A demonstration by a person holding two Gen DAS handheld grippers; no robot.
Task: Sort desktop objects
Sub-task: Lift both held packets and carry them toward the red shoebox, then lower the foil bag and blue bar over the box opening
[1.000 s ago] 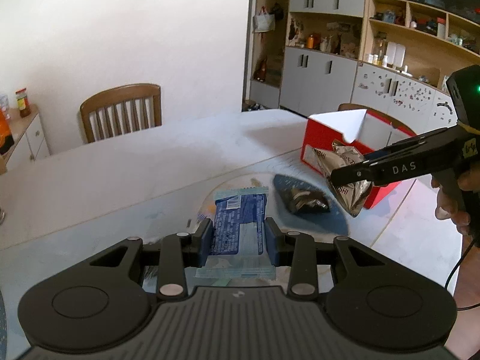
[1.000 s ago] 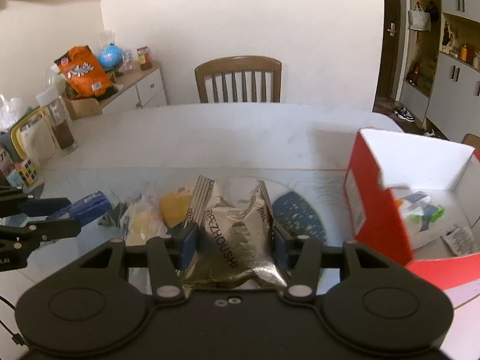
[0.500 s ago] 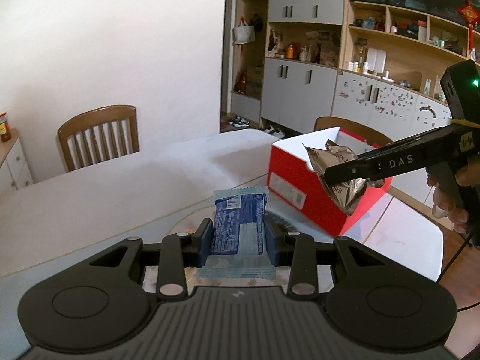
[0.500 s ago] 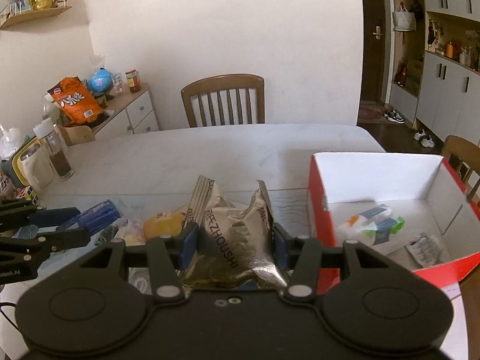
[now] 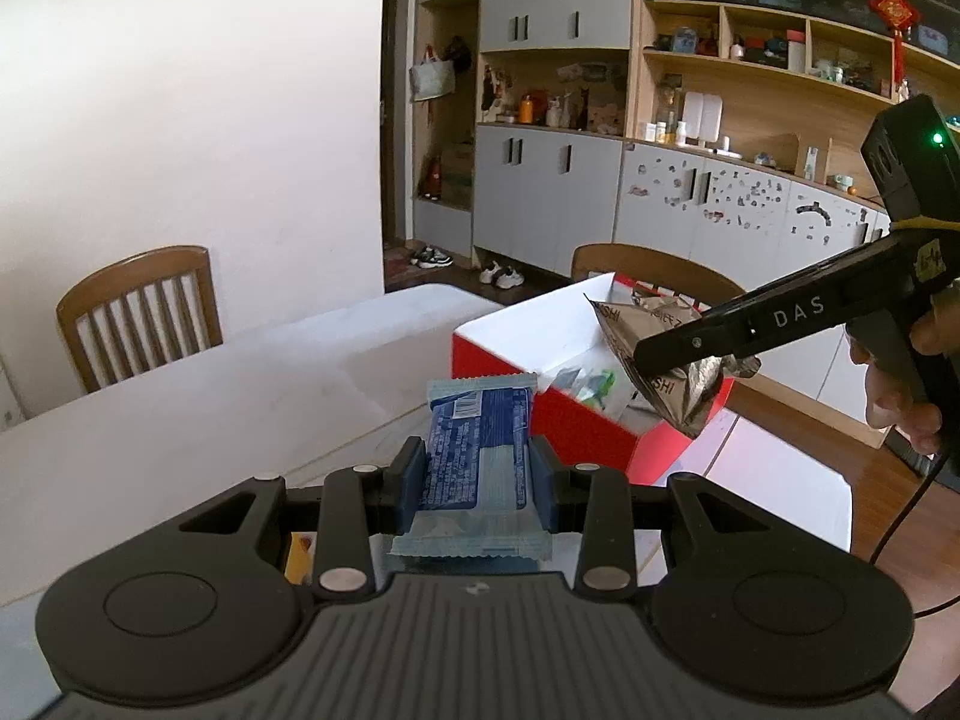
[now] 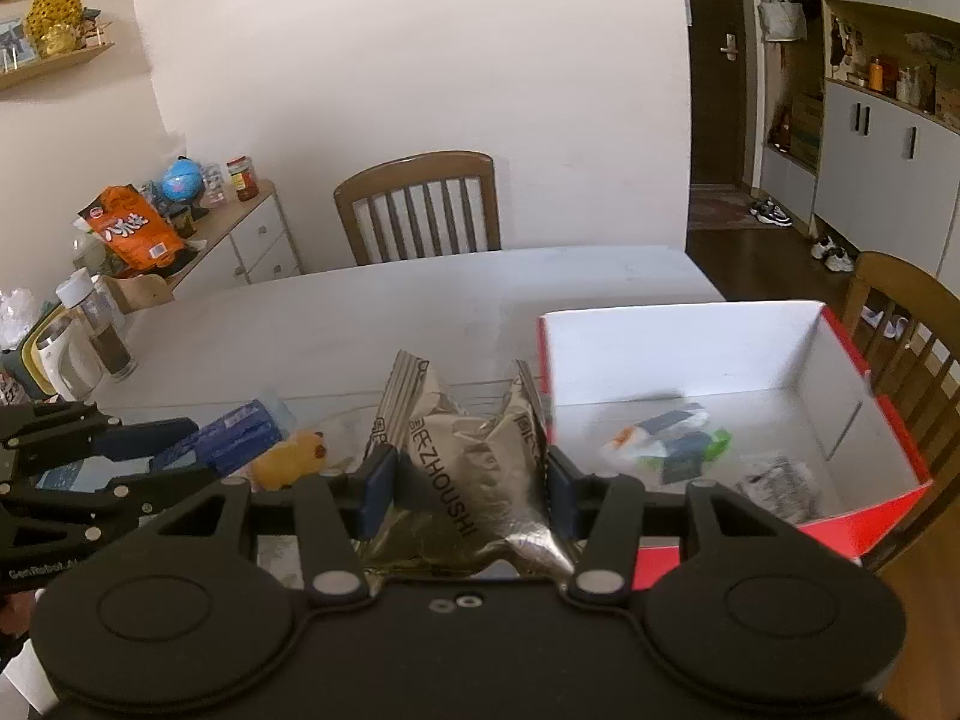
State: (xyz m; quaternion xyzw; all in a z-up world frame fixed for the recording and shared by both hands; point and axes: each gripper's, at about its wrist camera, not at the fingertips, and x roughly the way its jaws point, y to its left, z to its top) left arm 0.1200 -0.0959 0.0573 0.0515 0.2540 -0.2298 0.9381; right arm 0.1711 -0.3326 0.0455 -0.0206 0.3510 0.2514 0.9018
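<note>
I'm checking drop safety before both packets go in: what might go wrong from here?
The silver packet, held in the right tongs, hangs at the near wall of the red box, so it may land outside. The left tongs hold the blue packet short of the box; both tongs converging there may collide.

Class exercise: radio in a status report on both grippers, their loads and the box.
Left gripper shut on blue packet. Right gripper shut on silver pouch. Red box open, wrappers inside. Nothing in the way.

Right gripper jaws clamping silver snack bag, red box beside, white table
</note>
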